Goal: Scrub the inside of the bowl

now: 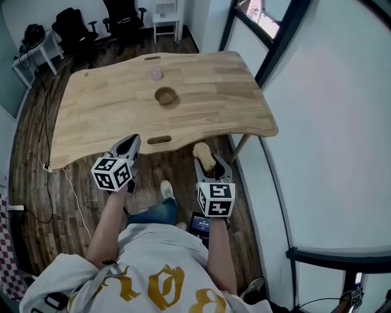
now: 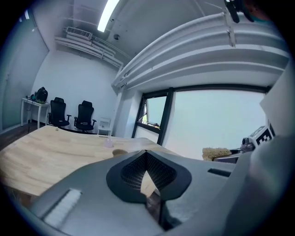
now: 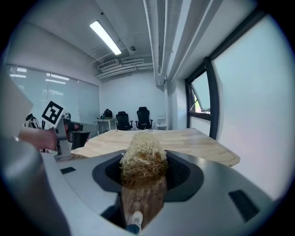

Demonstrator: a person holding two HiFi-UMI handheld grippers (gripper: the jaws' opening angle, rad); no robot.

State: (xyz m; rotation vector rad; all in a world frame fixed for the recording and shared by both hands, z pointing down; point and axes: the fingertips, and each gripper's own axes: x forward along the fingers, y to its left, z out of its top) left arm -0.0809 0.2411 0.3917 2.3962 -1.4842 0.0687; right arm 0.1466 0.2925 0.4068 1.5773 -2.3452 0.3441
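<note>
A small wooden bowl [image 1: 165,96] stands upright near the middle of the wooden table [image 1: 98,116]; it shows small and far off as the bowl [image 2: 120,152] in the left gripper view. My right gripper [image 1: 206,160] is off the table's near edge, above the floor, and is shut on a straw-coloured fibre scrubber [image 1: 203,154]. In the right gripper view that scrubber [image 3: 143,159] fills the gap of the right gripper [image 3: 144,161]. My left gripper [image 1: 129,142] hangs at the near edge, shut and empty. In its own view the left gripper [image 2: 146,154] has its jaws meeting at the tips.
A small pinkish object [image 1: 156,74] sits on the table just beyond the bowl. Office chairs [image 1: 76,27] and a white side table [image 1: 166,18] stand at the far end. A glass wall with a dark frame [image 1: 269,55] runs along the right. A person's legs and shoe [image 1: 166,191] are below me.
</note>
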